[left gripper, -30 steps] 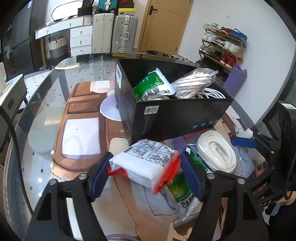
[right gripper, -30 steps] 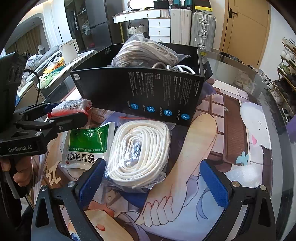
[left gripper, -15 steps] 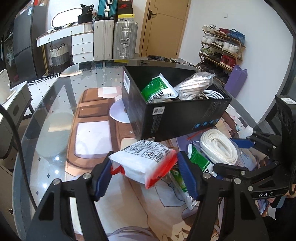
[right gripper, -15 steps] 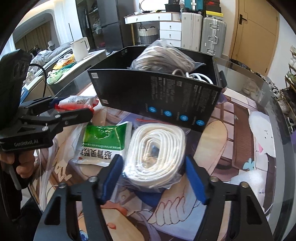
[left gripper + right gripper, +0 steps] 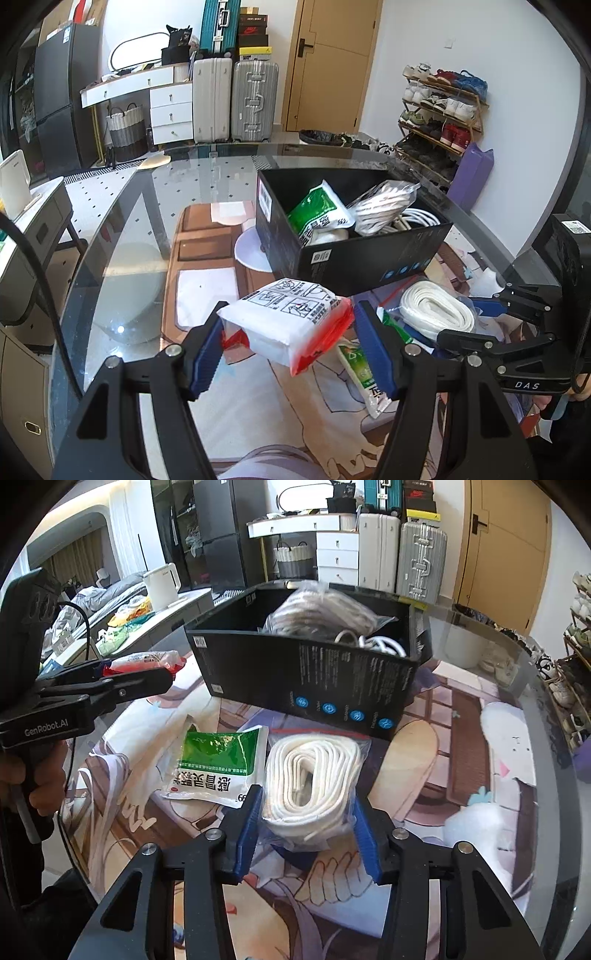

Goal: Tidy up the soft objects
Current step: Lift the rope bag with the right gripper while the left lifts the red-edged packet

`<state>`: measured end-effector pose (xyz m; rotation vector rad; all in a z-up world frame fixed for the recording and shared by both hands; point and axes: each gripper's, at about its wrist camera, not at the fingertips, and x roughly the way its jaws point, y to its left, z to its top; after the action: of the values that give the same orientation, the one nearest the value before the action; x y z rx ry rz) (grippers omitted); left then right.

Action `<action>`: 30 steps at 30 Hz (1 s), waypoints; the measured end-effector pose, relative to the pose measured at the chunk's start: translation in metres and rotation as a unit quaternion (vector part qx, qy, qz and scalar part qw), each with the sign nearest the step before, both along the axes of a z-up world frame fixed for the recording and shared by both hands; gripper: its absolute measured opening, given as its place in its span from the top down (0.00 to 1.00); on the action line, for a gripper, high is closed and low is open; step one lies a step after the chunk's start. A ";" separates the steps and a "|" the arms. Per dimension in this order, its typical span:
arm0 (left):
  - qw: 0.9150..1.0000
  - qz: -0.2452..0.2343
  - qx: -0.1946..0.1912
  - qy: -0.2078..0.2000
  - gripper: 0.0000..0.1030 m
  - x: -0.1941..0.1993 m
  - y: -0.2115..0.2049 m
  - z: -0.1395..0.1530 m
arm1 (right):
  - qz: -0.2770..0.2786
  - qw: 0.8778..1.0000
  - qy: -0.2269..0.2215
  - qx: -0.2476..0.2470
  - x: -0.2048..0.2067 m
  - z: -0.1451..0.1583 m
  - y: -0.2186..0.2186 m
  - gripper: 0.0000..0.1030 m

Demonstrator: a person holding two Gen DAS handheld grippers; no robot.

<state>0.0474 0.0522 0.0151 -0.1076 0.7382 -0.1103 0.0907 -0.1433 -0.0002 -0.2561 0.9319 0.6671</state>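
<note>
The right gripper (image 5: 308, 825) has just been closing, and its pads now pinch the near end of the bagged white rope coil (image 5: 314, 775). The coil lies just in front of the black box (image 5: 303, 681), its long axis pointing toward it. The left gripper (image 5: 288, 343) clamps the white-and-red packet (image 5: 288, 323) crosswise before the box, off the table, so both look ready to be boxed.

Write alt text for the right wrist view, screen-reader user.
The right tongs, which have just been closing, squeeze a clear bag of coiled white rope on a picture-printed table mat. A green-and-white packet lies left of it, an open black box behind, and the left tongs hold a red-and-white pack.
</note>
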 end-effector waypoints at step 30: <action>1.000 -0.007 0.001 -0.025 0.35 -0.011 -0.005 0.017 | -0.009 1.000 -0.011 -0.016 0.003 -0.014 -0.007 0.64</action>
<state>0.0362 0.0469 0.0325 -0.0976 0.6887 -0.1256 0.0936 -0.1501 -0.0141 -0.2826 0.9233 0.6322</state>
